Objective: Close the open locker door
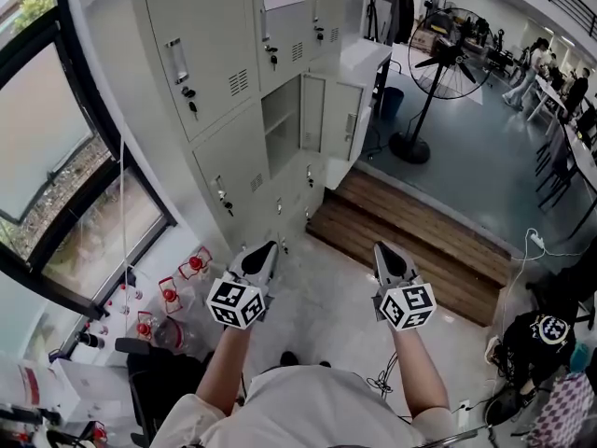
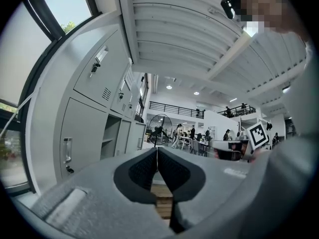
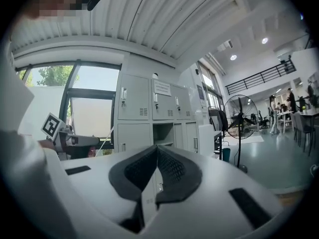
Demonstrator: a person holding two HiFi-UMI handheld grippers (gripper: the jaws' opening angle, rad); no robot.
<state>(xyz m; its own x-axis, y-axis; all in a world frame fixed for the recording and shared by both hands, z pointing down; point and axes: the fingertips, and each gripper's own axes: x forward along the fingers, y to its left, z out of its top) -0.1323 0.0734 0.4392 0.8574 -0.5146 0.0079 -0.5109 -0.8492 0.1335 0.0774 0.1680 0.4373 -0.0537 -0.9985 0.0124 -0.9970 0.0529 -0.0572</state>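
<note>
Pale floor (image 1: pixel 322 301) before grey lockers (image 1: pixel 210 49), door (image 1: pixel 343 119) open; left tongs (image 1: pixel 265 248), right tongs (image 1: pixel 383 248) closed.

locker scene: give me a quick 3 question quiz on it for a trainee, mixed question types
1. True or false: the left gripper and the right gripper both have their jaws shut with nothing between them.
2. In the head view, what stands on the floor to the right of the lockers? A a ladder; B a pedestal fan; C a trolley.
3. Which gripper is touching the open locker door?
Key: 1 true. 2 B. 3 neither; both are held apart from it.
</note>
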